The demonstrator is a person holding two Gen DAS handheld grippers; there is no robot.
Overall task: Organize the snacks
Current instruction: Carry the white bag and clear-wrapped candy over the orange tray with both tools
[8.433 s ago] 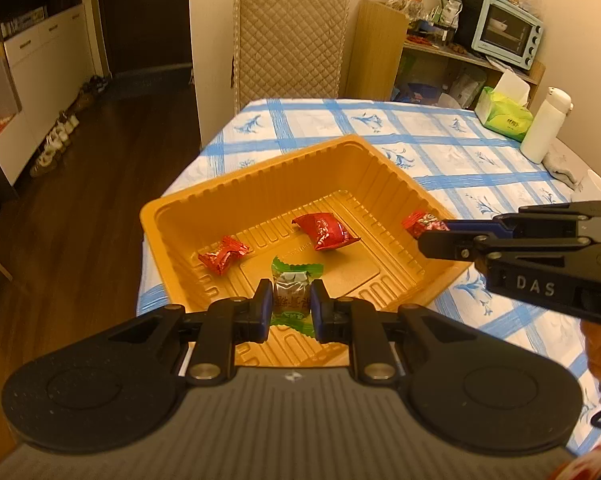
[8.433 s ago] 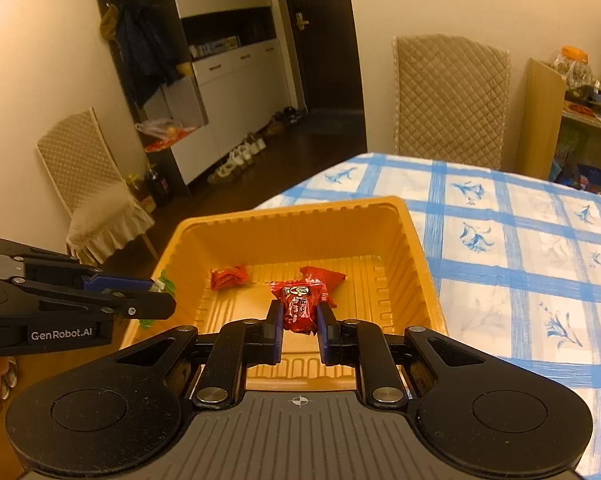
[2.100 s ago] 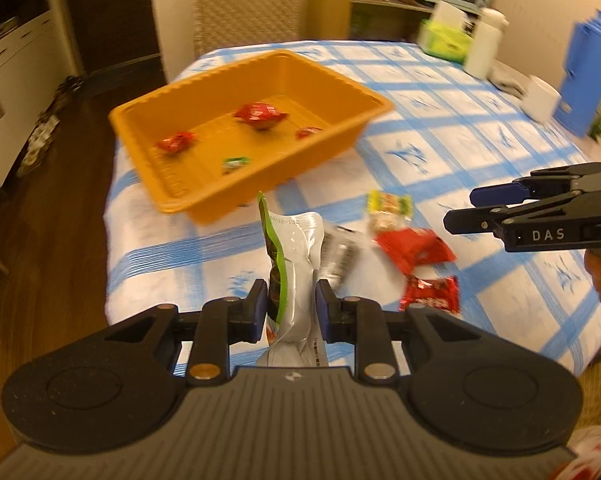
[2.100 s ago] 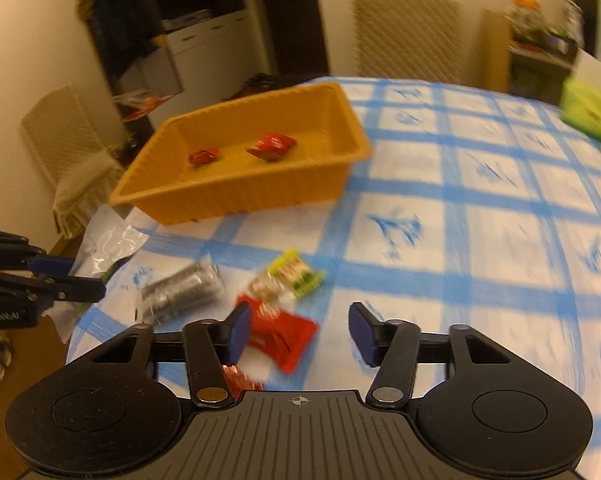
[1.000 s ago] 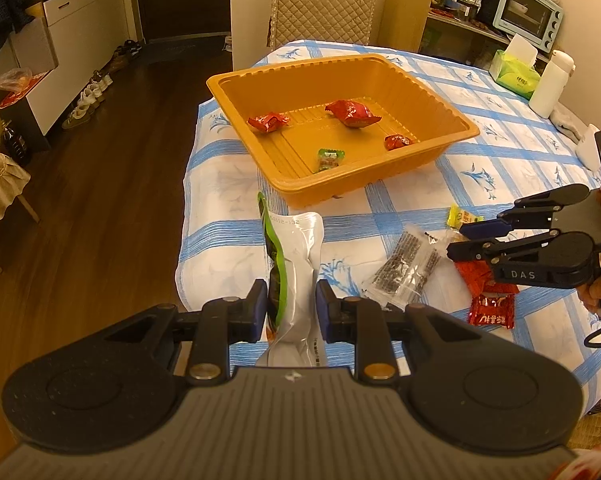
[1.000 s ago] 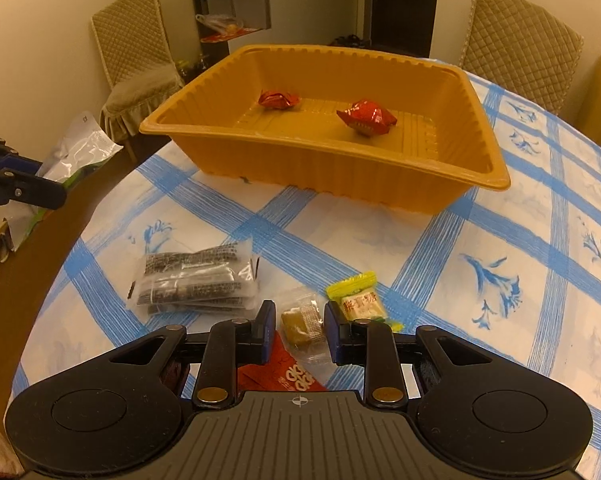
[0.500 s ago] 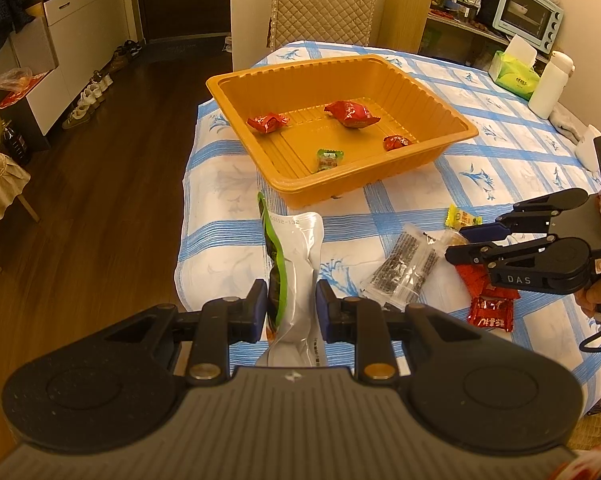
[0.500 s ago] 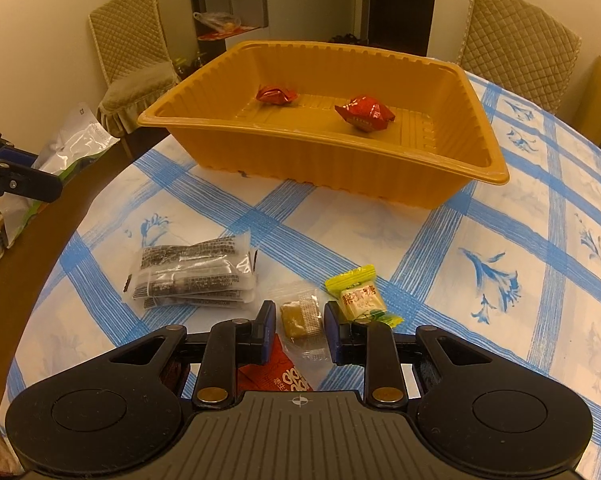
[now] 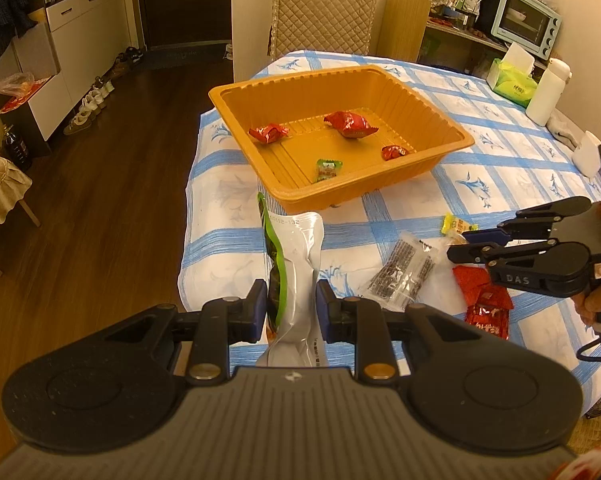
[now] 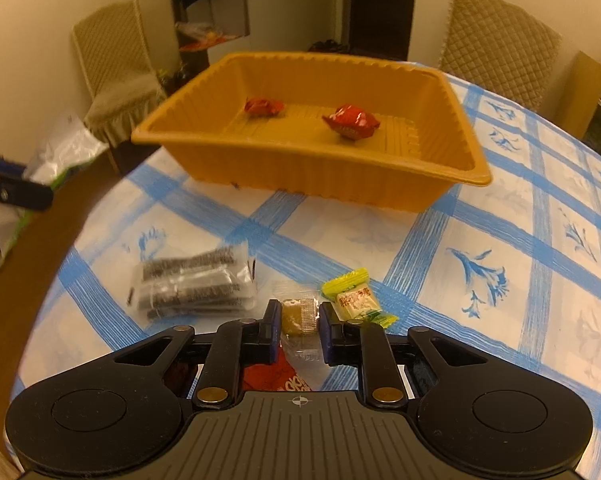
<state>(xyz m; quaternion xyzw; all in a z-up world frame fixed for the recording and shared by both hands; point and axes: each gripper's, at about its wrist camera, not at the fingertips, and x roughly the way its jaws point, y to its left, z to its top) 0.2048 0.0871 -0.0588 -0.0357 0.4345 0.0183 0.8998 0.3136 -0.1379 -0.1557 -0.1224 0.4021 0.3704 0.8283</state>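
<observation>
Snacks are being sorted on a blue-checked bench [image 10: 500,216], where an orange tray [image 9: 440,152] is already holding three red-wrapped sweets and one green one. Left hand-held gripper [image 9: 291,310] is pinching a tall silver-and-green pouch [image 9: 296,264] upright, off the near edge of the bench and short of the tray. Right hand-held gripper [image 10: 299,326] is pressed together on a small clear-wrapped tan candy [image 10: 296,312], pinching it low over the cloth, just beside a yellow-green sweet [image 10: 356,298] and near a clear pack of dark sticks [image 10: 194,286]. Red packets [image 9: 484,300] are lying under and behind that gripper.

Both held items are looking light. The pouch is thin, soft film, likely slick, and is bowing above the pads; gripping it at mid-body, where the contents give some bulk, should be keeping it from sliding or folding over. The candy is a firm block in loose, crinkly wrap, so the pads are best placed on the block itself, not the twisted ends, which could slip free.
</observation>
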